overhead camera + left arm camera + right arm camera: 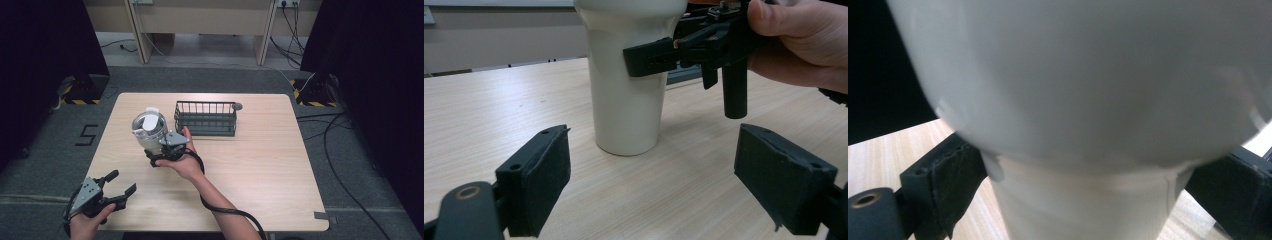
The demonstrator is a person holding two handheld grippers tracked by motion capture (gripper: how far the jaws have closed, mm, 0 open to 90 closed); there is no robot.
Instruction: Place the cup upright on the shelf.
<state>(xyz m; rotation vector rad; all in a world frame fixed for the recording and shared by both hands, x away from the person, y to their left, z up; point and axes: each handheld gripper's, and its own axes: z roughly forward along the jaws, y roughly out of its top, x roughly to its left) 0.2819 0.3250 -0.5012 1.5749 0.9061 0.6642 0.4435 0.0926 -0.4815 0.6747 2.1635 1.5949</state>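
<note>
Two grippers over a pale wood table (260,165), noted left to right in the high view

Left gripper (119,183) at the near left corner of the table, held in a hand (87,225) at the bottom edge, well apart from everything else. Jaws spread wide, nothing between them. In the left gripper view (651,175) its two black pads stand far apart with bare wood between, aimed at the cup from a distance

White cup (148,131) next, left of centre, upright on the table. Clear domed lid on top, body narrows toward the base. In the left gripper view the cup (626,95) stands on the wood with its base flat

Right gripper (162,150) at the cup's near side, held in a hand (182,162) whose forearm comes in from the bottom edge. Jaws sit either side of the cup's lower body. In the right gripper view (1078,200) a thin gap shows between the left pad and the cup (1083,100) wall; the right side is too close to tell. Jaws read as partly open around the cup, not pressing

Dark wire basket (205,118) just right of the cup, toward the far edge, standing apart from it
</note>
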